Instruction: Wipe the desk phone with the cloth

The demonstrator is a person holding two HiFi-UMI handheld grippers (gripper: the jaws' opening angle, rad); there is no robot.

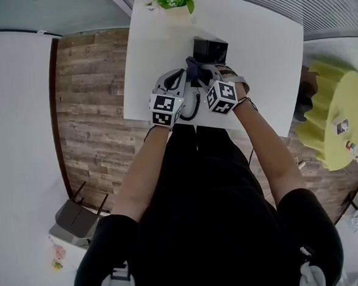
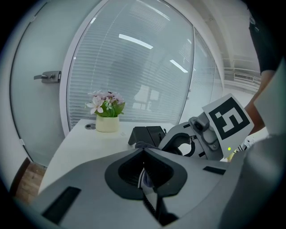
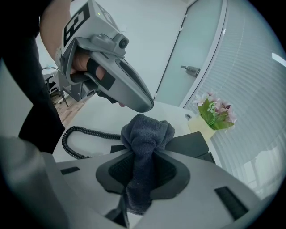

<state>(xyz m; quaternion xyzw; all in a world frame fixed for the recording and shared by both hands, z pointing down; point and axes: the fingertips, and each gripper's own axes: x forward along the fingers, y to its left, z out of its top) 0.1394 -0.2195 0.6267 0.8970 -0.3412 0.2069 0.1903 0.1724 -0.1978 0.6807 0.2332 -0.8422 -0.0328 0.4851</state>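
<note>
Pink flowers (image 2: 106, 102) in cream pot (image 2: 107, 124), cloth (image 3: 146, 134) in right gripper (image 3: 144, 155)

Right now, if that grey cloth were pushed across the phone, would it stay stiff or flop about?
Probably floppy: the cloth bunches and folds where the right gripper pinches it. Its towel-like surface suggests it would drag rather than slip.

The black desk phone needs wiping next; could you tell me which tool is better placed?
Right: the right tool is shut on the dark grey cloth above the black desk phone; the left tool lacks it.
</note>
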